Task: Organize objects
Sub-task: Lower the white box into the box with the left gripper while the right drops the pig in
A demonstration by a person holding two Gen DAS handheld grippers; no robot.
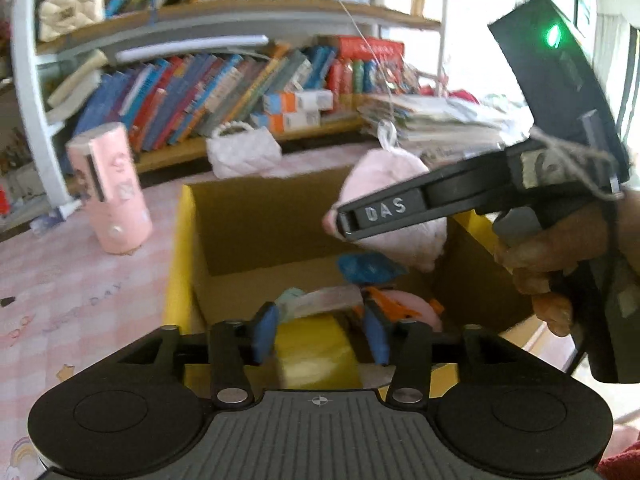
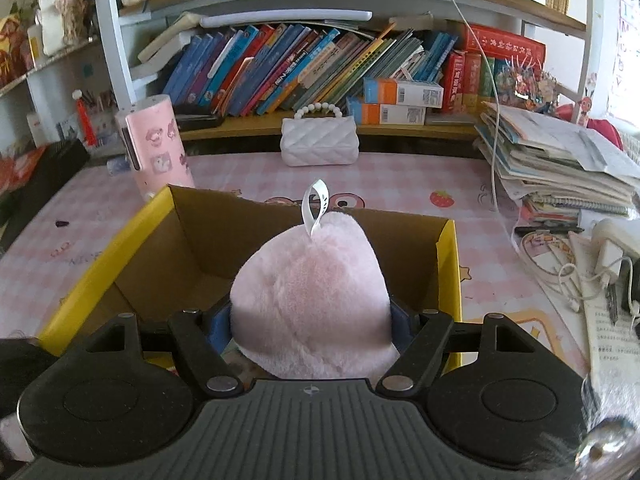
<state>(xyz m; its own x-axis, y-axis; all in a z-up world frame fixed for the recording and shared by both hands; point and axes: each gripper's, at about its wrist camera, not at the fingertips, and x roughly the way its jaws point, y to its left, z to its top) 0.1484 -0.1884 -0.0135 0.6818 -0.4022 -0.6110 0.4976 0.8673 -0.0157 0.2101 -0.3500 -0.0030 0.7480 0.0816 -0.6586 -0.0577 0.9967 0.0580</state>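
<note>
An open cardboard box with yellow outer sides [image 1: 178, 256] [image 2: 100, 256] stands on the pink checked table. My right gripper [image 2: 312, 320] is shut on a fluffy pink puff with a white ribbon loop [image 2: 312, 288] and holds it above the box; it also shows in the left wrist view [image 1: 384, 176], gripper coming in from the right [image 1: 380, 212]. My left gripper [image 1: 320, 336] is open at the box's near edge, above a yellow flap [image 1: 316, 344]. Inside the box lie a blue wrapped item [image 1: 366, 266] and a pink and orange toy [image 1: 404, 308].
A pink cylinder with stickers [image 1: 110, 192] [image 2: 158, 148] stands left of the box. A white quilted purse [image 2: 318, 142] [image 1: 244, 148] sits behind it by the bookshelf [image 2: 300, 68]. A paper stack [image 2: 560, 160], cables and a charger [image 2: 608, 248] lie at the right.
</note>
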